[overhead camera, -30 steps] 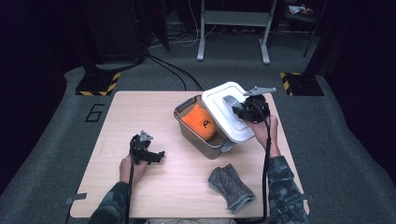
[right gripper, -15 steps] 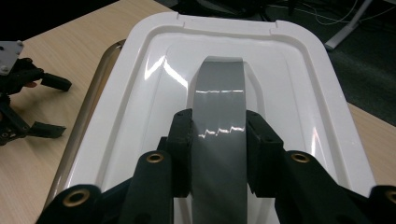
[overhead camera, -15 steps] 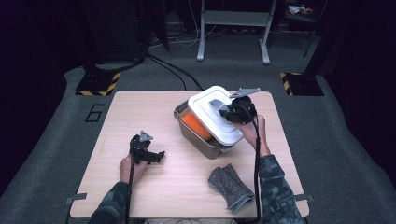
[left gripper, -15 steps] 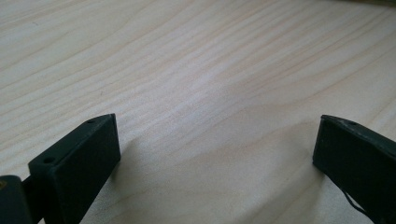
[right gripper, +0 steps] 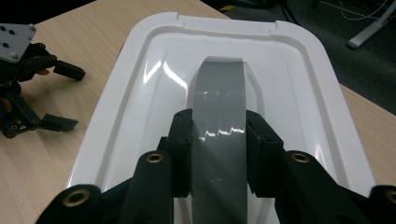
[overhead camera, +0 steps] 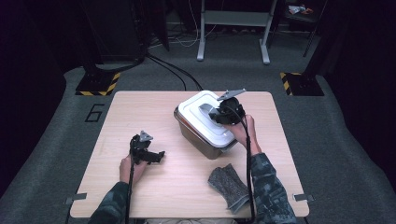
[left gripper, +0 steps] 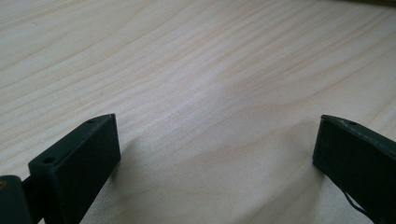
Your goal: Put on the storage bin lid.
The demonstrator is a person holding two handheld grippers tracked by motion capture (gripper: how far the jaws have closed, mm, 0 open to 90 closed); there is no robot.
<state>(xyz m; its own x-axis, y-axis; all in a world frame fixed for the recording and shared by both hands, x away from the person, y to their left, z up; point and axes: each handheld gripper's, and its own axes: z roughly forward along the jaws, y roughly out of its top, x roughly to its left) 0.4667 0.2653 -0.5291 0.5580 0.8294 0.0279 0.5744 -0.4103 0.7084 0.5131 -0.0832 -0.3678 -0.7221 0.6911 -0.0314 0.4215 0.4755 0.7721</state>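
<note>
The white lid point(overhead camera: 205, 116) hides the metal container's point(overhead camera: 198, 139) contents.

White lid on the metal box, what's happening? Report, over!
Right hand-held gripper shut on the white plastic lid's grey handle. Lid sits on the metal box. Left hand-held gripper open over bare wooden table. Nothing in the way.

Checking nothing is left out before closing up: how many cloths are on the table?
1. A grey cloth lies near the table's front edge, beside the person's right forearm. The white lid covers the metal box, so more may be hidden inside.
</note>
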